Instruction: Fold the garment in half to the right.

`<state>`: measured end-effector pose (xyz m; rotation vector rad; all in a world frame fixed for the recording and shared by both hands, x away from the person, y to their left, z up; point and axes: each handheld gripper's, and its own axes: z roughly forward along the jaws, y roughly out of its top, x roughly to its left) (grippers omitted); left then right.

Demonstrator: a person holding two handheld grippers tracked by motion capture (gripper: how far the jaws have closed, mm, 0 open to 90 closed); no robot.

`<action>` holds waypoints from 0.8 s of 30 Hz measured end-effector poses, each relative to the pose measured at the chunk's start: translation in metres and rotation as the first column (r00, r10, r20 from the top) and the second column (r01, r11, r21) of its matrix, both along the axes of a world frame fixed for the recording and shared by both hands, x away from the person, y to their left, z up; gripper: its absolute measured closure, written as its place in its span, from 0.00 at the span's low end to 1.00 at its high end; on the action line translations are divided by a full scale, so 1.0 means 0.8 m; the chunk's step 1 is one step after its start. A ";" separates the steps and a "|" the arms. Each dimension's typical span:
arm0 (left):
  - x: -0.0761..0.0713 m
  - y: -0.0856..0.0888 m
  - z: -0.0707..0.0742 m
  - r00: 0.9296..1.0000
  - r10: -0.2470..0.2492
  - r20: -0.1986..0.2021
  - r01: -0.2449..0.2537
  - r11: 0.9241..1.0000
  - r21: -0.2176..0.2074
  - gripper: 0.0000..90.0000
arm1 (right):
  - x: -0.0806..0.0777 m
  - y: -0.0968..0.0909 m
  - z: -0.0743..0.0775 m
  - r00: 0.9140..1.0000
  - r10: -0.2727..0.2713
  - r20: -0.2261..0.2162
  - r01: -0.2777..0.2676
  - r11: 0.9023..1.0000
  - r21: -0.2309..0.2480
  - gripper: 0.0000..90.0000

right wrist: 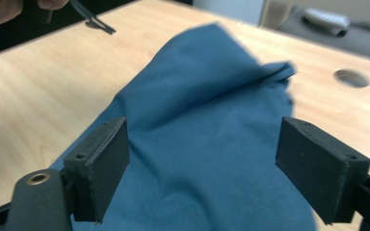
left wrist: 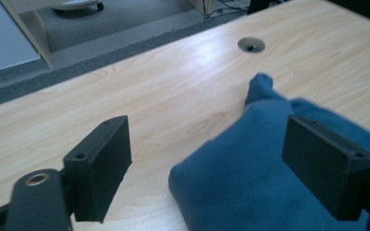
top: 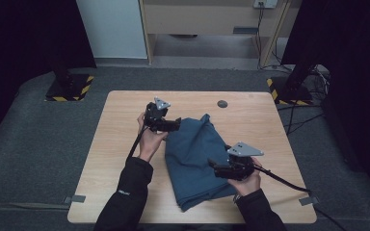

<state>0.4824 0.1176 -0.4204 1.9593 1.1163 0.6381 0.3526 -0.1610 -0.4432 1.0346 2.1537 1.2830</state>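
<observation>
A dark blue cloth [top: 195,154] lies folded and rumpled in the middle of the wooden table [top: 120,144], one pointed corner sticking up at its far end. My left gripper [top: 178,125] hovers at the cloth's far left edge. In the left gripper view its jaws stand open [left wrist: 212,163], with the cloth [left wrist: 250,168] low between them and no pad pressing on it. My right gripper [top: 213,166] is at the cloth's right side. Its jaws are also open [right wrist: 207,163] above the cloth [right wrist: 207,134], untouched by either pad.
A round cable hole [top: 222,104] sits in the table's far side. Two stands with yellow-black bases [top: 70,89] [top: 291,91] flank the table on the grey carpet. Cables run along the floor at the right. Bare wood surrounds the cloth.
</observation>
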 end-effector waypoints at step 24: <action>0.049 -0.004 -0.104 0.994 0.068 -0.087 -0.056 0.990 0.130 0.11 | 0.012 0.008 -0.117 0.978 0.044 -0.202 -0.068 0.991 -0.114 0.12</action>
